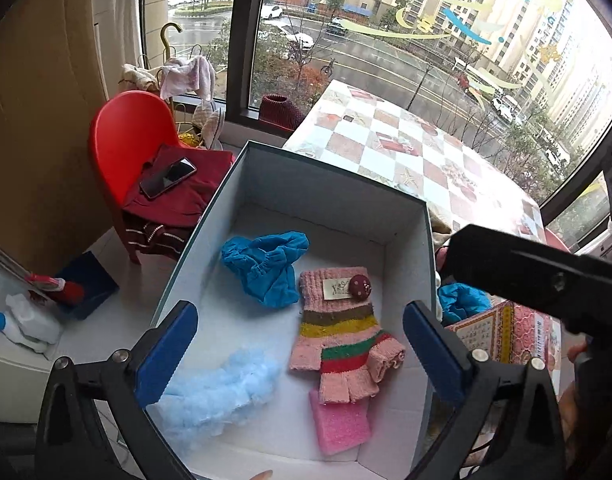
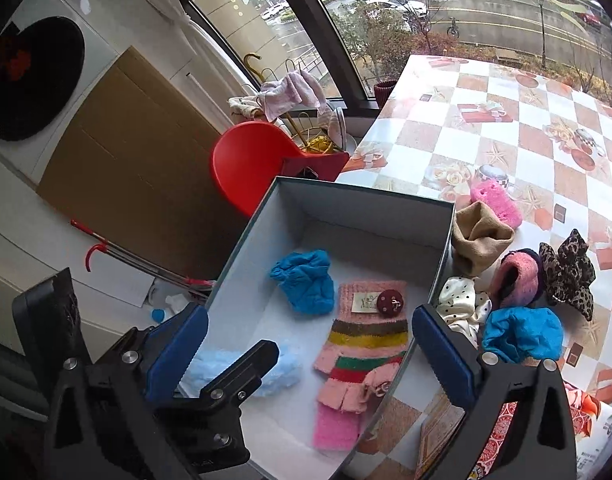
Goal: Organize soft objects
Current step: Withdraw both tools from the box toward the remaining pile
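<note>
An open grey box (image 1: 334, 184) (image 2: 362, 200) with a white inside stands at the table's left edge. In it lie a blue cloth (image 1: 266, 268) (image 2: 304, 282), a pink striped glove (image 1: 338, 336) (image 2: 362, 344), a pale blue fluffy piece (image 1: 222, 396) (image 2: 282, 368) and a pink sponge (image 1: 340, 426) (image 2: 334, 426). My left gripper (image 1: 300, 354) is open and empty above the box. My right gripper (image 2: 310, 354) is open and empty over the box's right wall. On the table right of the box lie another blue cloth (image 2: 522, 334) (image 1: 462, 300), a polka-dot scrunchie (image 2: 460, 306), a tan cloth (image 2: 480, 238), pink pieces (image 2: 496, 198) and a leopard bow (image 2: 568, 272).
The checkered table (image 2: 506, 120) (image 1: 406, 148) runs along the window. A red chair (image 1: 134, 136) (image 2: 250, 160) with dark red clothes and a phone (image 1: 168, 176) stands left of the box. Bottles and a blue box (image 1: 90, 284) sit on the floor. A patterned booklet (image 1: 486, 336) lies at the table's near edge.
</note>
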A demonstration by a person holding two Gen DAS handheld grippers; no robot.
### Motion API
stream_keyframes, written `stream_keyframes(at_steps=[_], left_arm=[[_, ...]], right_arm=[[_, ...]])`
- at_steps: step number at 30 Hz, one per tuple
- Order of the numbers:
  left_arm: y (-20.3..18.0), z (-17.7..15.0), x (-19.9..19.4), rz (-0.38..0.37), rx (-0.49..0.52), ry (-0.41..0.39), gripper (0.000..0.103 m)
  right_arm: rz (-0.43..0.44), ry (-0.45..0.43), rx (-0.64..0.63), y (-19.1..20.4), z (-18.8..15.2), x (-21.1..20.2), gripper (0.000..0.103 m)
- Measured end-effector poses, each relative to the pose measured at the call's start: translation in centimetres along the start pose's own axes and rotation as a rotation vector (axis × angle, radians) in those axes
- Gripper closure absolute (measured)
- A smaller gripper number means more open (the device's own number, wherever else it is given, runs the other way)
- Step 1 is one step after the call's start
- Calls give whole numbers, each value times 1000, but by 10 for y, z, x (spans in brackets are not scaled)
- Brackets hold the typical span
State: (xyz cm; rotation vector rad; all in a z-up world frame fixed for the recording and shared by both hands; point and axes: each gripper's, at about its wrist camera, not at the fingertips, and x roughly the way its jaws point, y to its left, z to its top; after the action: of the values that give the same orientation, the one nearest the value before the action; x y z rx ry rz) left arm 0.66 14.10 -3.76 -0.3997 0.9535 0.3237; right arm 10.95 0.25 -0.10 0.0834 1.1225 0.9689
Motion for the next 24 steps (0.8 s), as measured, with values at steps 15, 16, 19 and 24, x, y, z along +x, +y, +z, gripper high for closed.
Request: stream_keyframes(at_steps=[15, 16, 19, 24], left_arm=[[-26, 2, -54, -79, 73, -37, 0], [-31, 2, -60, -82, 84, -44, 0], [-45, 7, -76, -116, 111, -54, 0], [-71, 20, -98, -180, 141, -58, 0]], right_arm=[[118, -65, 87, -2, -13, -80, 0], [122, -73, 84, -2, -15, -89, 0], [123, -106, 77, -7, -20, -119, 0], [119, -193, 134, -32, -23, -173, 0]])
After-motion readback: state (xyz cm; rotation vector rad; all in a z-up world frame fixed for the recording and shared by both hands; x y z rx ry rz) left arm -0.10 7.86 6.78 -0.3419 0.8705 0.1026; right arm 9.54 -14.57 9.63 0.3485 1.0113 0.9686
